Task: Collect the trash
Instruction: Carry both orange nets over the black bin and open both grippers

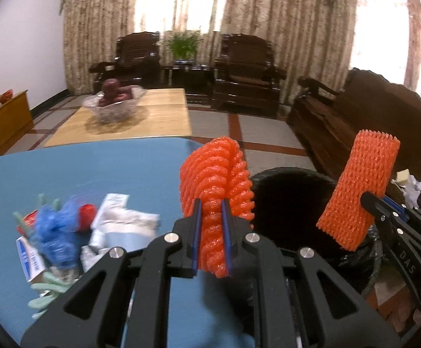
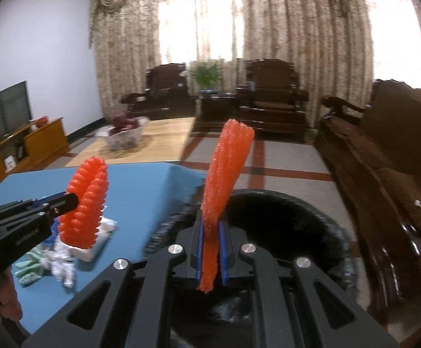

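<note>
1. Left gripper (image 1: 212,217): jaws clamped on a curled orange foam net (image 1: 216,179), held above the edge of the blue tabletop (image 1: 109,168), beside the bin.
2. Right gripper (image 2: 210,240): jaws clamped on a flat orange foam sleeve (image 2: 225,174), over the black-lined bin (image 2: 283,220).
3. Neither piece released yet.
4. Remaining: a litter pile (image 1: 65,232) on the tabletop, apparently most of the job.
</note>
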Tool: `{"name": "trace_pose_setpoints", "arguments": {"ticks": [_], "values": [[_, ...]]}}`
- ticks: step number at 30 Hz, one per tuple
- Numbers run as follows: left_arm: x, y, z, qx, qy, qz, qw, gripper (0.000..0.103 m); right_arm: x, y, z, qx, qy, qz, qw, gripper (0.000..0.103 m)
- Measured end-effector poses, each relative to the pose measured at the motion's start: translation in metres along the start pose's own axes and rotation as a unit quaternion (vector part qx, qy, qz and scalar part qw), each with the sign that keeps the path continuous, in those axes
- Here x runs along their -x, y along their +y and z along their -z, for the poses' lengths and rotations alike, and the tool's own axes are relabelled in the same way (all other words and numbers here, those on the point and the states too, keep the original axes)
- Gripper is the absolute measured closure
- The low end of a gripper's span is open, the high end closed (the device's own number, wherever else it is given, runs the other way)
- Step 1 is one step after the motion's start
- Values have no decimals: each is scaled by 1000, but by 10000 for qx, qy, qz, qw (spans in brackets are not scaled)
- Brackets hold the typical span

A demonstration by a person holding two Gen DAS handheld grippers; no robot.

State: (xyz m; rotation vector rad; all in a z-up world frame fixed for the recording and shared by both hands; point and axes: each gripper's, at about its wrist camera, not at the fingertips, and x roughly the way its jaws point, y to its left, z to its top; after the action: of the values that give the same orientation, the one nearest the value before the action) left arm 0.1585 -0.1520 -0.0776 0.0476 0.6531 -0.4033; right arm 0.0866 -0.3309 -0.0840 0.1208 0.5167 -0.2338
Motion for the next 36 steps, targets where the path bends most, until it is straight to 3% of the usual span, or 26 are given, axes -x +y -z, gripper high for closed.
{"name": "trace_pose_setpoints", "arguments": {"ticks": [13,20,24,27,30,31,33,35,36], "values": [[-60,-72,11,-397,265,518,9975,91,-30,-55,15,-243,273,452,9983,93],[-88,-85,16,-512,416,683,9955,90,-39,-72,29,-308,448,606,9967,93],[-98,-89,19,-506,526,677,9950,83,-46,-76,39,-294,587,726,9952,90],[-101,-88,20,-476,574,658,9950,70,-51,-82,43,-359,695,741,9942,84],[-96,-86,20,-439,553,630,9955,58,-53,-84,46,-413,739,871,9926,53],[-96,-84,20,-434,542,619,9957,51,-54,-85,46,-414,717,927,9922,38],[-94,-81,19,-420,510,590,9961,49,-51,-84,46,-386,623,1034,9919,33],[-92,-77,18,-401,506,575,9963,45,-50,-82,44,-354,596,1095,9916,17],[-89,-75,18,-379,492,554,9965,41,-48,-80,44,-345,555,1159,9911,15]]}}
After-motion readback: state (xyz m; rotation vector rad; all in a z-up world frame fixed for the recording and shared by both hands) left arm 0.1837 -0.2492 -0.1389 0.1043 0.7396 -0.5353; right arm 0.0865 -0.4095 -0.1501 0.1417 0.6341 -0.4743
